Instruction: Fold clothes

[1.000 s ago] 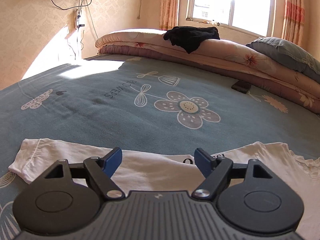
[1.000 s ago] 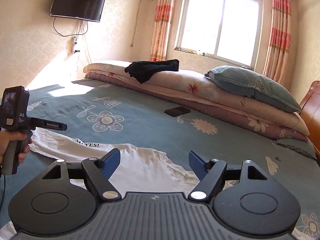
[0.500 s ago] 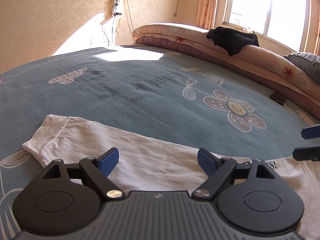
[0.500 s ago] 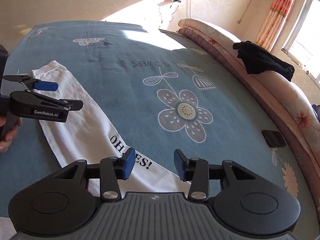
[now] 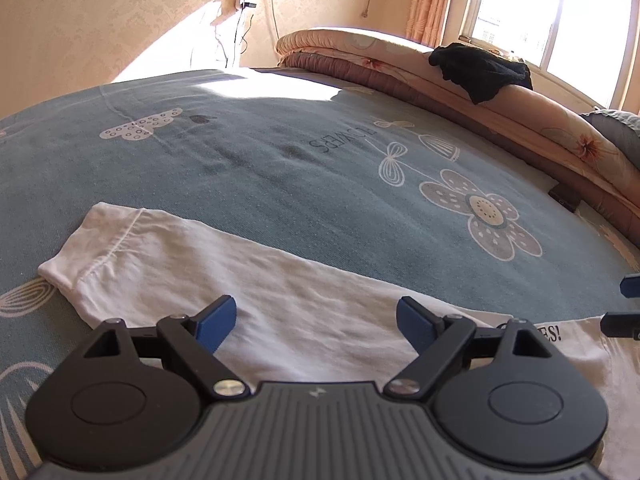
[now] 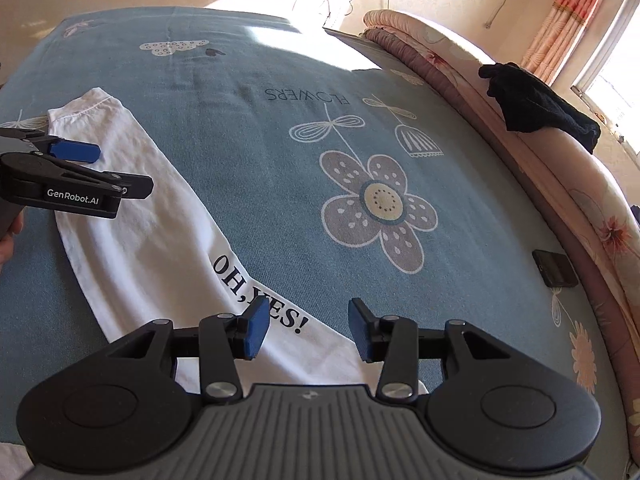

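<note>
Two parted hand-held grippers [image 5: 316, 322] [image 6: 306, 330], shirt [image 6: 160, 248] edge, seemingly untouched

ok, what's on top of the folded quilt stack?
A black garment is draped over the folded quilts, hanging down their front. The quilt surface under it is covered.

Bedroom in a home. Wide bed w/ blue flowered sheet [image 6: 280, 128], rolled quilts [image 5: 400, 56] along far edge, pillow [image 5: 616, 128] at right. Patterned wallpaper, striped curtains [image 6: 568, 12] by sunny window [image 5: 560, 12]. Small dark thing [image 6: 554, 266] on sheet, prob. a phone.
</note>
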`<state>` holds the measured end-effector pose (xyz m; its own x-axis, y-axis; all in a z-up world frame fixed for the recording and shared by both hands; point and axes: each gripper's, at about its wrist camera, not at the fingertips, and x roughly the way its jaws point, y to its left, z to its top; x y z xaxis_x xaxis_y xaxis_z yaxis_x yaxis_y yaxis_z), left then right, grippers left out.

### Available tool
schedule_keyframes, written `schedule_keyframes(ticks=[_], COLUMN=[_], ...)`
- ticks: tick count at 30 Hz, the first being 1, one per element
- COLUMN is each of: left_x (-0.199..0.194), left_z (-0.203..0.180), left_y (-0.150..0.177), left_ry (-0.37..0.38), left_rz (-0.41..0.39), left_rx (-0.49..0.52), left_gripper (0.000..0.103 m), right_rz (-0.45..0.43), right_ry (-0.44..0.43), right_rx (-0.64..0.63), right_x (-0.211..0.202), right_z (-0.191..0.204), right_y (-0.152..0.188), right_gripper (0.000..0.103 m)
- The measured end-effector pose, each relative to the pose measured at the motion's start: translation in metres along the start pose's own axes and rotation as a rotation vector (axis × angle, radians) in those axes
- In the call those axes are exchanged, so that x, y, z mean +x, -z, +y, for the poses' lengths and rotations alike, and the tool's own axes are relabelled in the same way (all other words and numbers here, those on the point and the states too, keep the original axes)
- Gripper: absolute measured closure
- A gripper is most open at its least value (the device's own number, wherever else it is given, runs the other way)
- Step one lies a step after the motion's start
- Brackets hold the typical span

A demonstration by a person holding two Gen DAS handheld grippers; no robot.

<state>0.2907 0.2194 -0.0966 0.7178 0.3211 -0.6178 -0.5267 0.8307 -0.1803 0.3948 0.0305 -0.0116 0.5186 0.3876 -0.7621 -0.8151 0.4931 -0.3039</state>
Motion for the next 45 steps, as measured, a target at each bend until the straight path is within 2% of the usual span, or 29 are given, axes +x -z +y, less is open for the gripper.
schedule_keyframes(ticks=[5, 9, 10, 11, 12, 17, 24, 26, 27, 28, 31, 33, 35, 37, 40, 45], left_x=[0.001, 0.001, 0.002, 0.002, 0.002, 0.002, 0.003, 0.003, 0.003, 0.004, 0.004, 0.004, 0.004, 0.004, 0.004, 0.004], left_z=[-0.002, -0.003, -0.003, -0.004, -0.004, -0.005, -0.004, -0.004, -0.004, -0.004, -0.005, -0.004, -0.004, -0.004, -0.004, -0.002], left_y=[-0.001, -0.002, -0.002, -0.002, -0.002, -0.001, -0.001, -0.001, -0.001, 0.0, 0.0, 0.0, 0.0, 0.0, -0.001, -0.001], left_ry=[0.009, 0.016, 0.017, 0.019, 0.021, 0.023, 0.026, 0.025, 0.025, 0.025, 0.026, 0.026, 0.026, 0.027, 0.028, 0.032], left_rz=[0.006, 0.011, 0.013, 0.014, 0.015, 0.018, 0.023, 0.024, 0.024, 0.025, 0.026, 0.025, 0.024, 0.024, 0.024, 0.024], left_rx=[0.008, 0.014, 0.016, 0.017, 0.019, 0.026, 0.021, 0.023, 0.024, 0.025, 0.026, 0.026, 0.023, 0.02, 0.015, 0.006], left_gripper=[0.016, 0.016, 0.015, 0.015, 0.015, 0.015, 0.015, 0.015, 0.015, 0.015, 0.014, 0.014, 0.014, 0.014, 0.014, 0.014], right_rz=[-0.011, -0.015, -0.013, -0.01, -0.007, -0.03, -0.022, -0.02, -0.02, -0.019, -0.019, -0.018, -0.018, -0.02, -0.038, -0.041], right_ry=[0.001, -0.045, -0.055, -0.067, -0.08, -0.129, -0.244, -0.252, -0.253, -0.254, -0.258, -0.26, -0.263, -0.256, -0.198, -0.169], right_rx=[0.001, -0.009, -0.017, -0.026, -0.037, -0.116, -0.149, -0.142, -0.136, -0.13, -0.114, -0.102, -0.091, -0.082, -0.075, -0.024], right_x=[-0.007, 0.01, 0.016, 0.021, 0.027, 0.042, 0.061, 0.064, 0.064, 0.065, 0.066, 0.067, 0.068, 0.069, 0.07, 0.082], right_z=[-0.012, -0.009, -0.007, -0.006, -0.004, 0.008, 0.017, 0.017, 0.016, 0.015, 0.013, 0.012, 0.01, 0.009, 0.011, 0.006], right_y=[0.003, 0.001, 0.001, 0.001, 0.0, -0.003, -0.008, -0.007, -0.007, -0.007, -0.005, -0.005, -0.004, -0.004, -0.008, -0.011], right_gripper=[0.054, 0.056, 0.062, 0.072, 0.075, 0.075, 0.07, 0.05, 0.046, 0.043, 0.043, 0.052, 0.082, 0.099, 0.1, 0.1])
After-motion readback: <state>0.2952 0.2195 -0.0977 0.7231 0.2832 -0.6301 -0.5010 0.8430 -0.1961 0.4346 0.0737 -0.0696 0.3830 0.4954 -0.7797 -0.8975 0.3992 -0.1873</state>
